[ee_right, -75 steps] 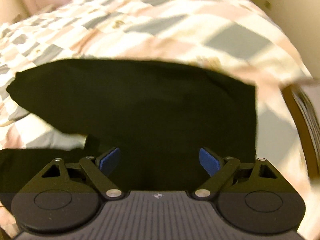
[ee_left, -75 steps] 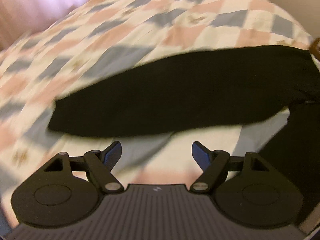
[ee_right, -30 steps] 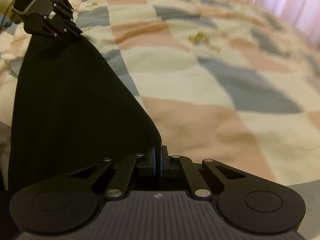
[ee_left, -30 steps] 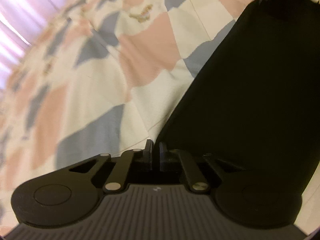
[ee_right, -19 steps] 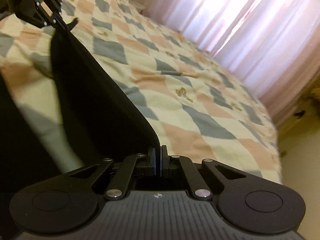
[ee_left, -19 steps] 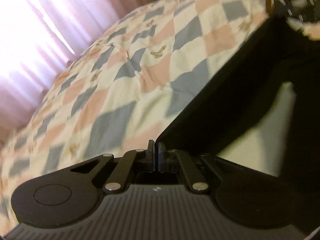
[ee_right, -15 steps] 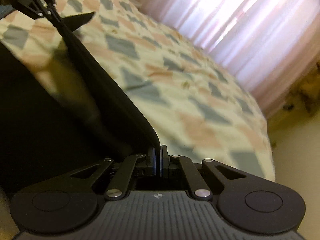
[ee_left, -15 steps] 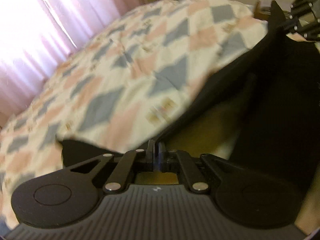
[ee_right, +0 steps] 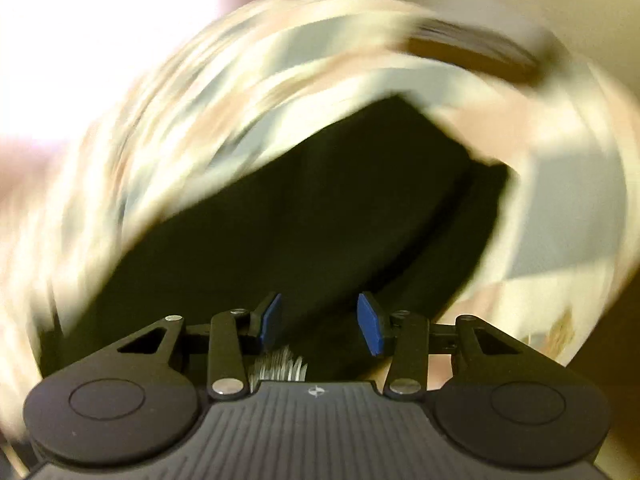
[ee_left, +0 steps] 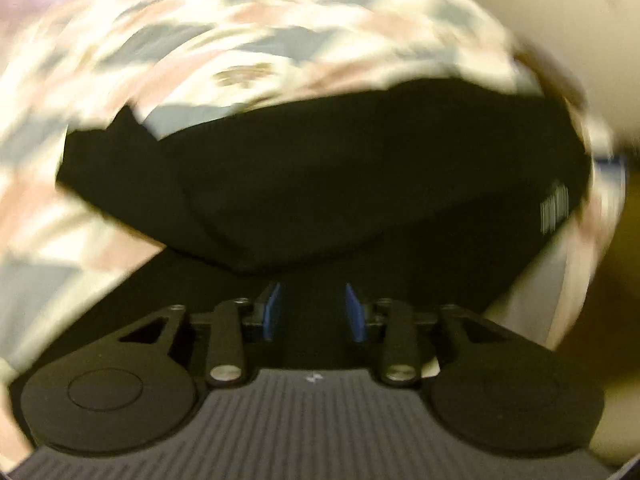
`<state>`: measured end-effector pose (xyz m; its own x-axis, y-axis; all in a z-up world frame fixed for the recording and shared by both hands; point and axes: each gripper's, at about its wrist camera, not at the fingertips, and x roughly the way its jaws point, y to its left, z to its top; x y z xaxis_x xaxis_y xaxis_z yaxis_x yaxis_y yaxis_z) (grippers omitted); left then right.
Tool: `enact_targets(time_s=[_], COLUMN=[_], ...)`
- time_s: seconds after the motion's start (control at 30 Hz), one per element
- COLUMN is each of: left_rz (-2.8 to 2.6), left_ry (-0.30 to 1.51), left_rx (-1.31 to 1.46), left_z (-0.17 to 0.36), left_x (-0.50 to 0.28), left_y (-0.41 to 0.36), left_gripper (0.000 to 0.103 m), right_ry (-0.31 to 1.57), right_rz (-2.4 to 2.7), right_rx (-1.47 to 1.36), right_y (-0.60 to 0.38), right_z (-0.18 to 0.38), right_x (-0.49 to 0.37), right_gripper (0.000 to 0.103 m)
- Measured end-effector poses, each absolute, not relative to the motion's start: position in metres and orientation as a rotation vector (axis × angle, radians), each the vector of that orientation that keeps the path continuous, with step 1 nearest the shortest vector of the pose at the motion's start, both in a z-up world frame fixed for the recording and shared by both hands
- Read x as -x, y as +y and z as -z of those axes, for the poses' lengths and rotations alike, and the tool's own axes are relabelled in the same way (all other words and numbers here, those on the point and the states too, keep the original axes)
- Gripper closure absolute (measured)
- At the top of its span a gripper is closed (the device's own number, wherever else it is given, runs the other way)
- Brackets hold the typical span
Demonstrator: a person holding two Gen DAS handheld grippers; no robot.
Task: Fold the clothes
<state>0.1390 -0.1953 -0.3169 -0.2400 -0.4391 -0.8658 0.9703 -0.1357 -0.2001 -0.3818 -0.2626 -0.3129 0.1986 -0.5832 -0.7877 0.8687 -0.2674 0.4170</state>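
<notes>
Blur smears both views, yet the main things read well enough; a black garment (ee_left: 320,176) lies folded over on itself on the bed (ee_left: 224,40), a thicker doubled layer on top and a single layer spreading out beneath it toward the camera; the bed carries a quilt of pale cream, pink and grey-blue diamonds. In the left wrist view the garment stretches nearly from the left side of the bed to its right edge, and one dark corner pokes out at the far left; near the garment's right end sits a small pale label (ee_left: 555,209) with rows of marks, too smeared to read. The left claw (ee_left: 313,312) hangs just over the lower black layer with its blue pads (ee_left: 273,312) spread apart and nothing between them; whether they touch the cloth cannot be told.

In the right wrist view the same garment (ee_right: 304,216) runs diagonally, its far corner up toward the right side of the bed (ee_right: 568,216); a lower layer shows past the folded edge on the right. The right claw (ee_right: 318,326) is likewise spread wide and empty, blue pads (ee_right: 370,330) apart above the cloth; a pale ribbed patch shows just behind the left pad, unclear what it is.
</notes>
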Motion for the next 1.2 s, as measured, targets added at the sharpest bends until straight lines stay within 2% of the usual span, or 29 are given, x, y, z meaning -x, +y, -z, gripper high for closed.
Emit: enact_targets(time_s=[0.07, 0.17, 0.3, 0.5, 0.67, 0.77, 0.83, 0.87, 1.07, 1.2], left_rz=[1.528, 1.37, 1.247, 1.229, 1.171, 1.107, 1.085, 1.073, 0.998, 1.014], left_ry=[1.149, 1.266, 1.108, 0.901, 0.765, 0.728, 0.749, 0.759, 0.921, 1.01], left_rx=[-0.573, -0.357, -0.408, -0.639, -0.924, -1.033, -1.042, -1.045, -0.68, -0.613], left_z=[0.325, 0.334, 0.322, 0.314, 0.346, 0.373, 0.385, 0.392, 0.364, 0.366], left_x=[-0.156, -0.177, -0.194, -0.19, -0.159, -0.157, -0.163, -0.166, -0.222, -0.242], left_y=[-0.207, -0.214, -0.231, -0.292, -0.337, -0.352, -0.357, -0.359, -0.324, -0.318], left_gripper=[0.07, 0.069, 0.061, 0.052, 0.05, 0.059, 0.074, 0.099, 0.1, 0.097], right_ry=[0.109, 0.013, 0.06, 0.09, 0.103, 0.111, 0.114, 0.114, 0.11, 0.046], right_rz=[1.492, 1.549, 1.579, 1.572, 1.579, 1.571, 1.566, 1.563, 1.543, 1.538], right_rx=[-1.34, -1.419, -1.399, -1.391, -1.397, -1.398, -1.398, -1.398, -1.398, -1.433], right_y=[-0.277, -0.295, -0.312, -0.333, -0.338, -0.343, -0.344, -0.344, -0.34, -0.337], right_z=[0.323, 0.337, 0.345, 0.356, 0.361, 0.365, 0.368, 0.369, 0.374, 0.378], right_x=[0.424, 0.454, 0.466, 0.471, 0.472, 0.474, 0.474, 0.475, 0.478, 0.485], right_gripper=[0.058, 0.057, 0.055, 0.054, 0.054, 0.05, 0.05, 0.05, 0.051, 0.051])
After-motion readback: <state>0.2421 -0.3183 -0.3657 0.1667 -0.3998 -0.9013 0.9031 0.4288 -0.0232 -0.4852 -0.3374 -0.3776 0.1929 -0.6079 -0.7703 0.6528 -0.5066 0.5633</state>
